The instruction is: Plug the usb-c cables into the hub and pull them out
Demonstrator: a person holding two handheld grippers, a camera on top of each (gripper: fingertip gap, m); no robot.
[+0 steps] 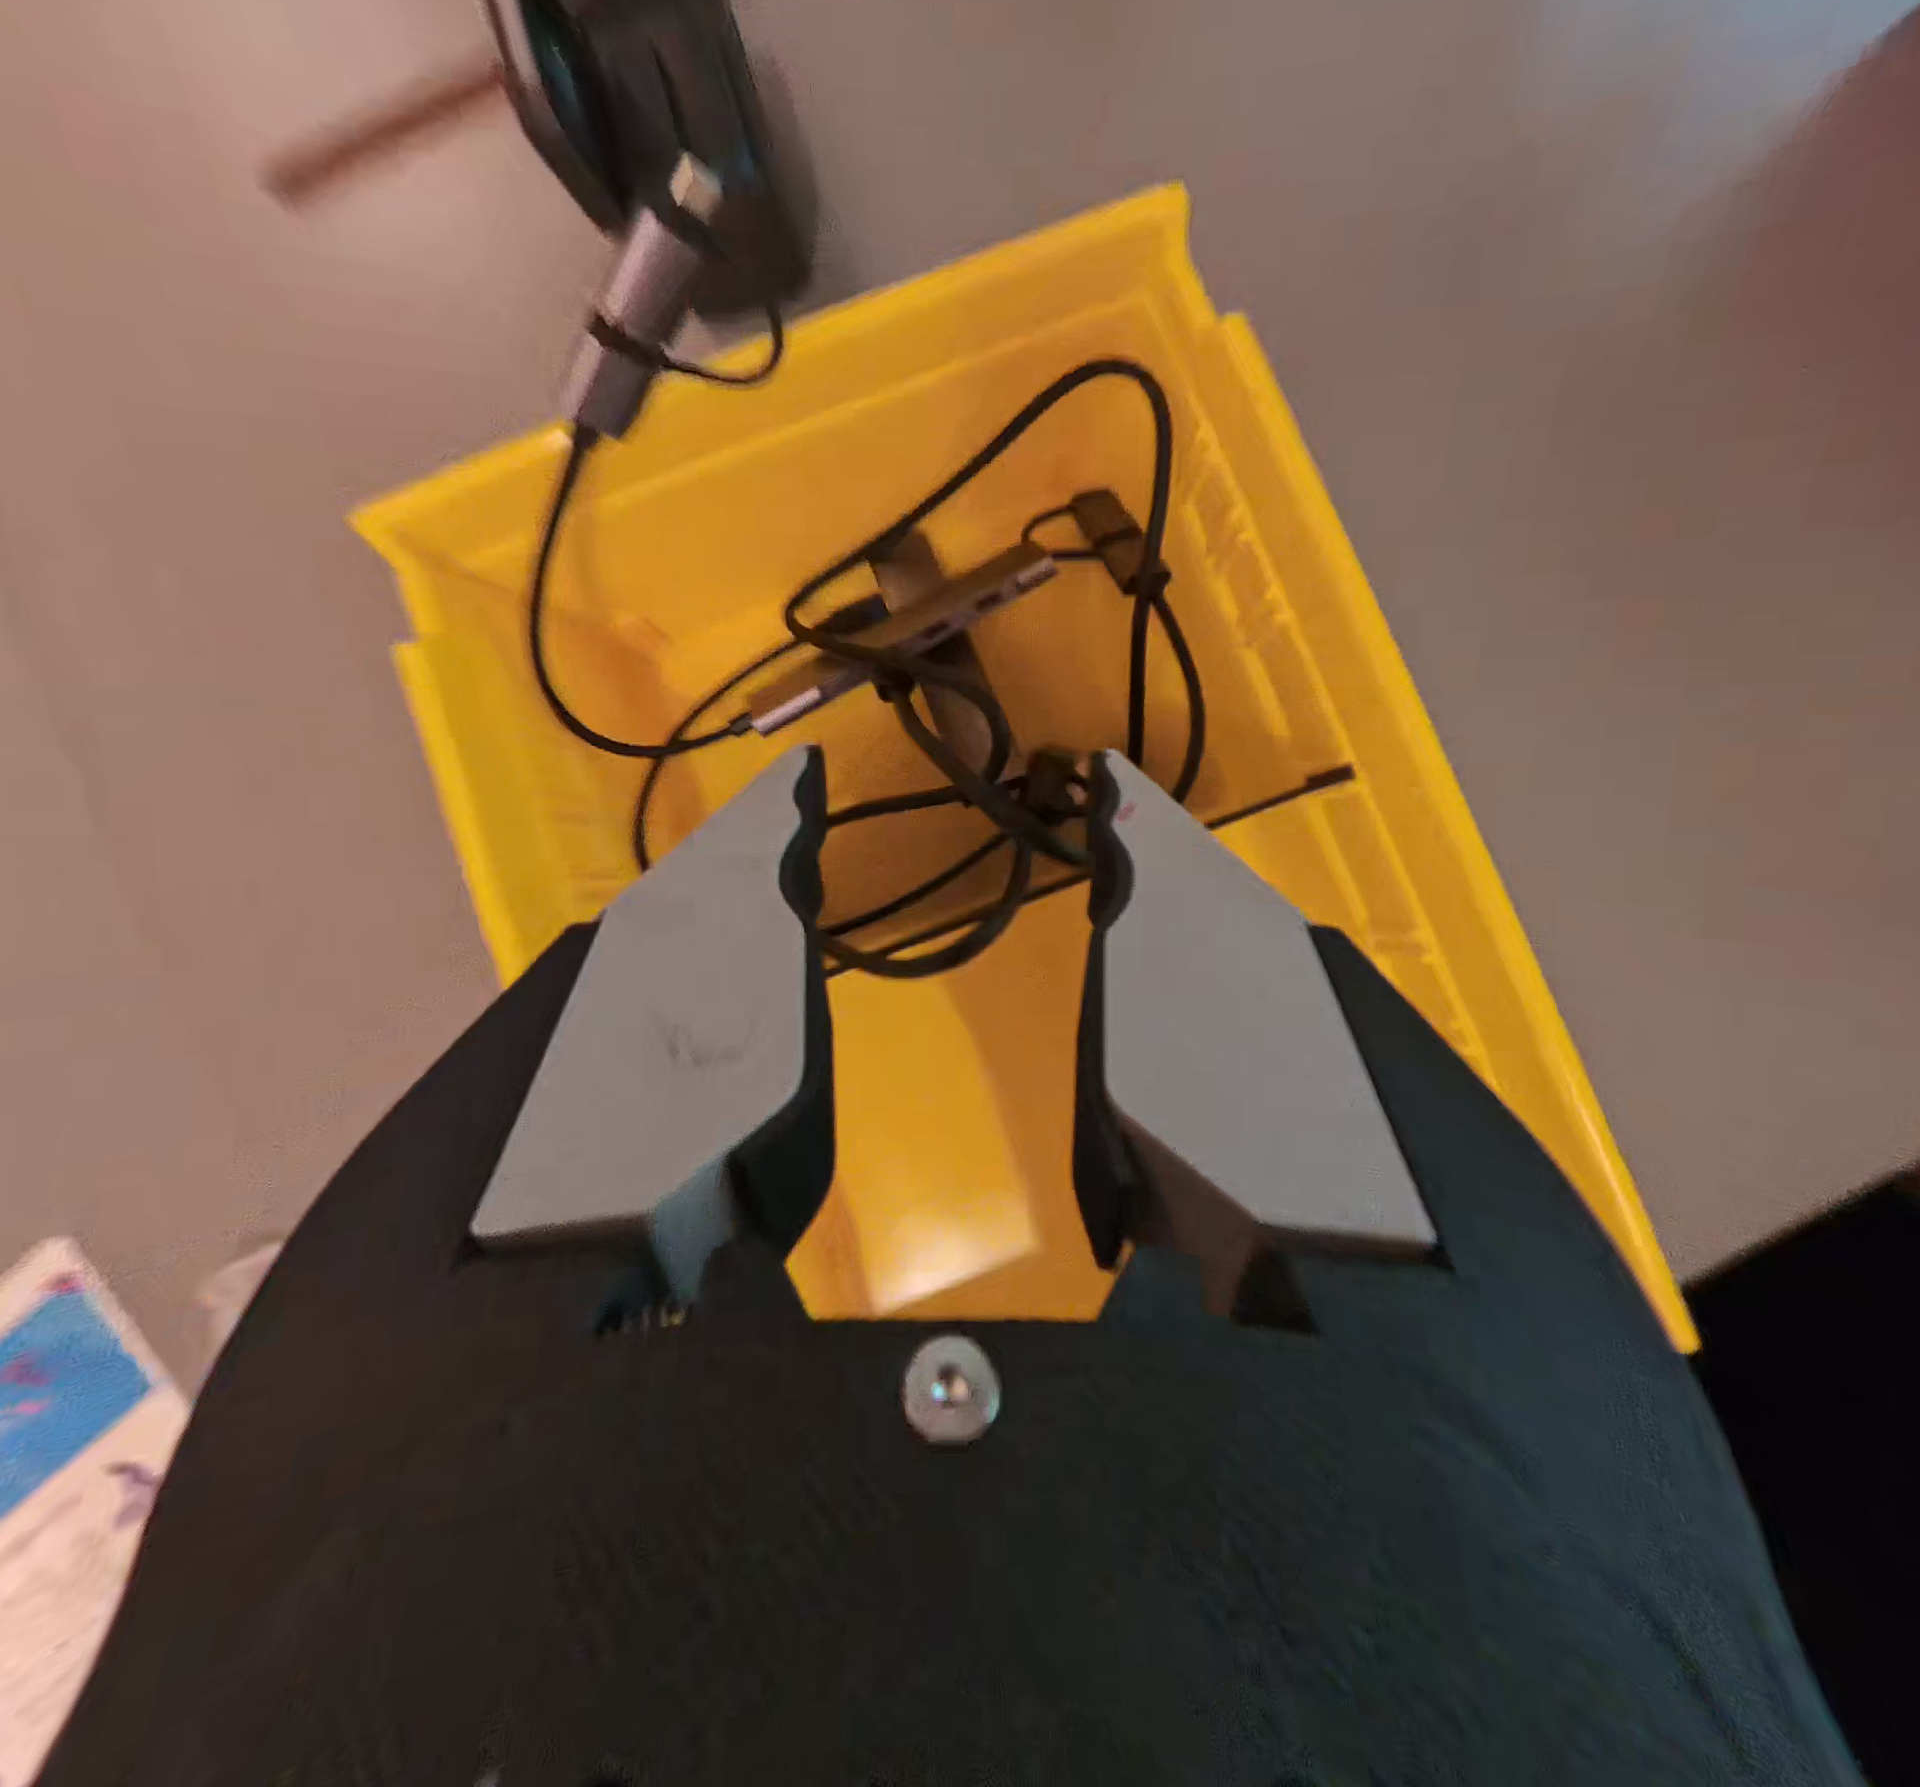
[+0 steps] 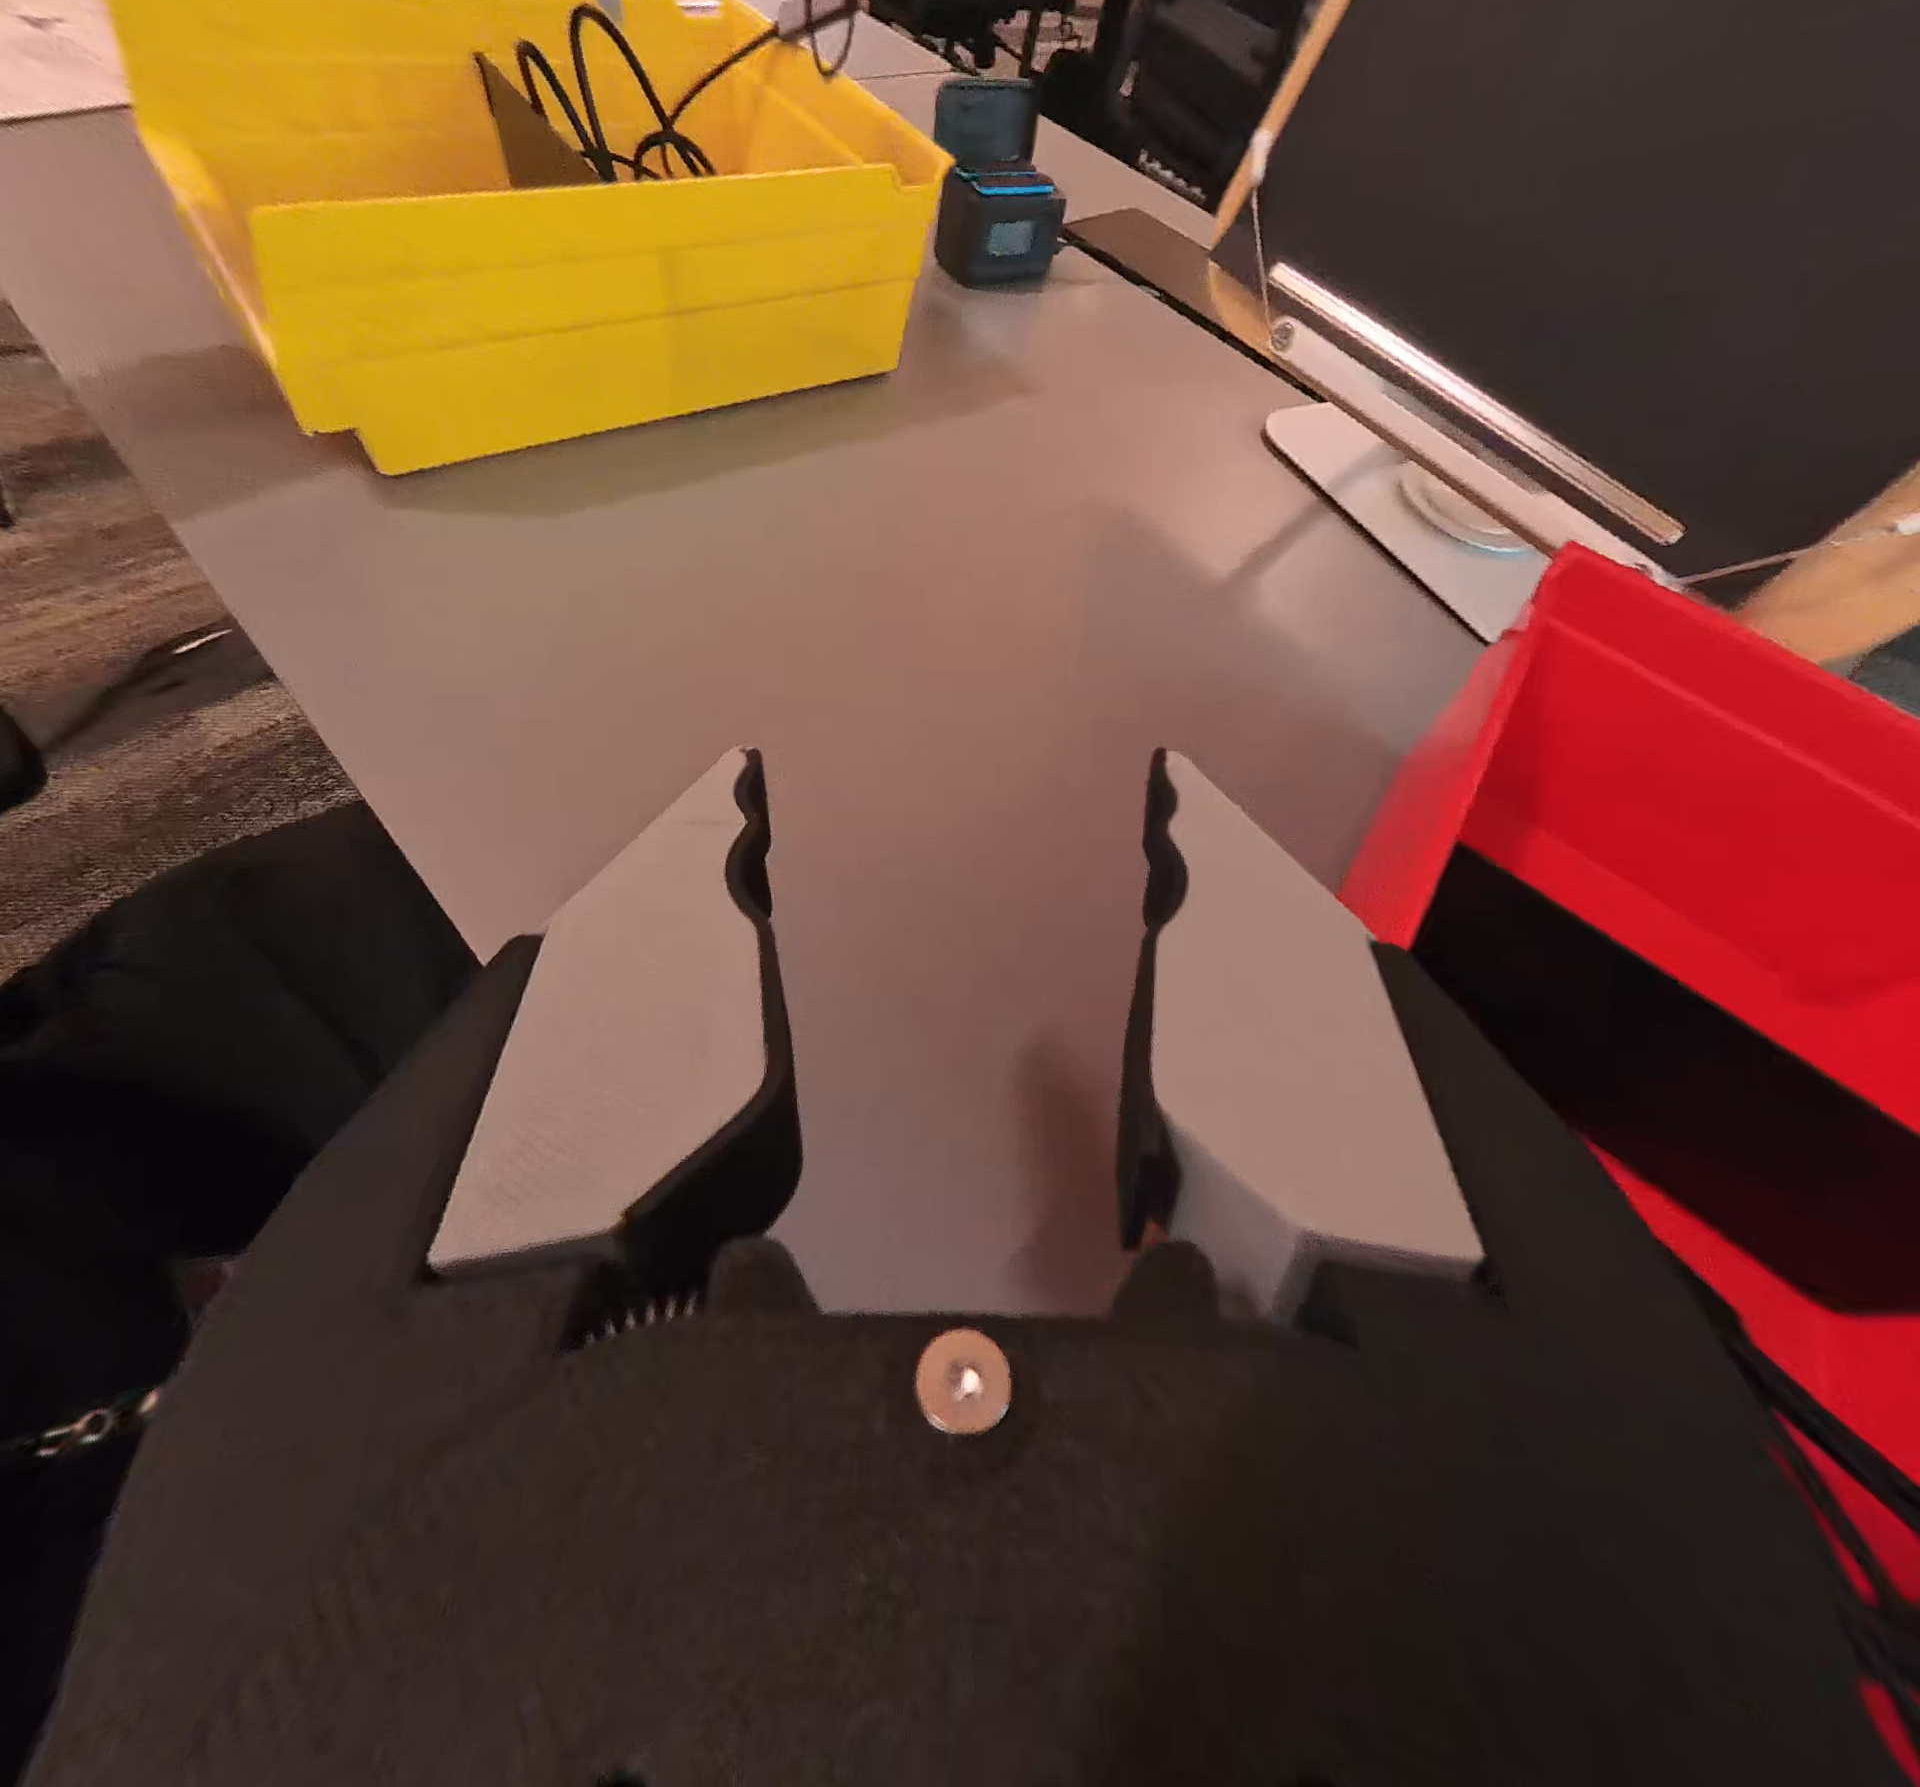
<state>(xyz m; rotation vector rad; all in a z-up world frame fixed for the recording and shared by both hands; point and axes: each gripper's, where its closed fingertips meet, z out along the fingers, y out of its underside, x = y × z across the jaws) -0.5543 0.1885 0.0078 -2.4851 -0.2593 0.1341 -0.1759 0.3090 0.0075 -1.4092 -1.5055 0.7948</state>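
The left gripper (image 1: 956, 781) hangs over a yellow bin (image 1: 1351, 802), pointing down into it, its two grey fingers spread apart with nothing between them. Just past its fingertips (image 1: 800, 771) lies a tangle of thin black cables (image 1: 1164, 657) on the bin floor. Among the loops rests a slim grey hub (image 1: 935, 620), lying flat near the middle of the bin, with a row of small ports along one edge. A grey plug (image 1: 790, 707) lies just beside the hub's near end; whether it is seated in a port cannot be told. One cable runs up and over the bin's far rim, ending in grey connectors (image 1: 634, 314) that hang outside the bin near a dark, blurred object.

The right gripper (image 2: 956, 771) is well apart from the bin, held above the bare grey table (image 2: 831, 615) with its fingers also wide apart and empty. From its side, the yellow bin (image 2: 582, 314) sits farther along the table, black cable loops (image 2: 603, 106) rising above its wall. A small dark cube-shaped device (image 2: 1000, 225) stands just beside the bin. A red bin (image 2: 1683, 802) sits close to the right gripper's right side, and a monitor's silver stand (image 2: 1382, 470) rests beyond it.
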